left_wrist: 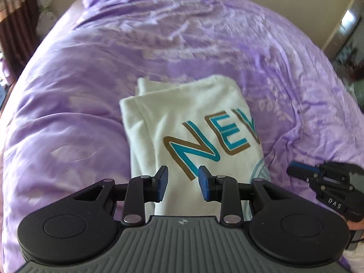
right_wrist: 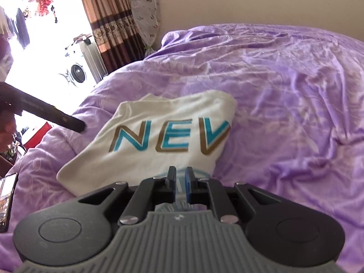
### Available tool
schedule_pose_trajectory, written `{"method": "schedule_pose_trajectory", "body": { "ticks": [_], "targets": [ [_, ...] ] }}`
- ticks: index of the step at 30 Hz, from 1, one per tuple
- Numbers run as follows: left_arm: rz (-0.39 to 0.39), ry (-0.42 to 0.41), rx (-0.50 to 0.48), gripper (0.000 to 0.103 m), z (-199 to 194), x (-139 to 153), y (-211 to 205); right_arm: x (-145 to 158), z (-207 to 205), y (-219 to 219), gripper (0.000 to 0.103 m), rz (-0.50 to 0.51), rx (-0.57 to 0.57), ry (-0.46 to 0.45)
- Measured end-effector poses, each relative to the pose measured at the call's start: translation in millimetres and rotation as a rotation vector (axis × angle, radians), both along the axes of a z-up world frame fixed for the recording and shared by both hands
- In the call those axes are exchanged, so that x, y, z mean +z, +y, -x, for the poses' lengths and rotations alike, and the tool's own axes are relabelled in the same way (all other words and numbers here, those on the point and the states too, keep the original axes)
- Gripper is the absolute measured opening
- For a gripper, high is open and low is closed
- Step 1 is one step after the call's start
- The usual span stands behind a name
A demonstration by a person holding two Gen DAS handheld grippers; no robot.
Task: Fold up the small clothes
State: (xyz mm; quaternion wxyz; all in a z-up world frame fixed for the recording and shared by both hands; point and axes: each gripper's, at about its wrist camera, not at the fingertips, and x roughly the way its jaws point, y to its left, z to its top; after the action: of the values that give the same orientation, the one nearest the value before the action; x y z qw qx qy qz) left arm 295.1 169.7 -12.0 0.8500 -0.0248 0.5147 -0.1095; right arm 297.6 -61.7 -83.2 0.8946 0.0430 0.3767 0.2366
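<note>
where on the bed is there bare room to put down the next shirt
Bare purple quilt runs wide beyond and to the right of the folded white T-shirt with teal letters, up to the beige wall. It is crowded near its left edge, where a black phone lies and the left gripper hangs; the right gripper hangs over its near edge.

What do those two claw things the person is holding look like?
Each one is mostly black, with a ribbed grey body at the back and two round black discs at the sides. Silver pins join the black links. The left gripper has blue pads on its fingertips. The right gripper has them too, and white letters DAS on its side.
</note>
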Motion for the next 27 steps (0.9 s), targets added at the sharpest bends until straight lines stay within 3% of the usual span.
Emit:
{"method": "schedule_pose_trajectory", "body": {
  "ticks": [3,7,13,19,21,22,24,27],
  "targets": [
    [-0.048,0.044,-0.043,0.035,-9.2,-19.5,-3.5,-12.8,-9.2,6.9,0.005,-0.003,0.018,0.016],
    [-0.111,0.133,-0.026,0.021,-16.7,-54.7,3.8,-52.9,-21.7,14.3,0.004,0.044,0.027,0.105],
    [-0.069,0.162,-0.038,0.019,-16.2,-85.4,16.7,-89.7,-28.8,11.0,0.000,0.033,0.046,0.130],
    [-0.047,0.151,-0.023,0.021,-13.1,-78.0,23.1,-84.5,-29.1,13.3,0.000,0.044,0.040,0.140],
    [-0.041,0.148,-0.002,0.029,-11.5,-70.0,29.2,-76.8,-29.4,12.8,0.000,0.054,0.036,0.143],
    [-0.029,0.142,0.007,0.030,-8.1,-65.3,33.6,-71.6,-28.0,11.1,0.002,0.059,0.034,0.143],
    [0.001,0.124,0.024,0.030,-3.5,-55.0,40.2,-60.5,-23.6,5.9,0.020,0.066,0.019,0.135],
    [0.027,0.039,0.031,0.030,-1.1,-37.4,47.2,-45.5,-24.4,-3.0,0.022,0.024,0.010,0.115]
  ]
}}
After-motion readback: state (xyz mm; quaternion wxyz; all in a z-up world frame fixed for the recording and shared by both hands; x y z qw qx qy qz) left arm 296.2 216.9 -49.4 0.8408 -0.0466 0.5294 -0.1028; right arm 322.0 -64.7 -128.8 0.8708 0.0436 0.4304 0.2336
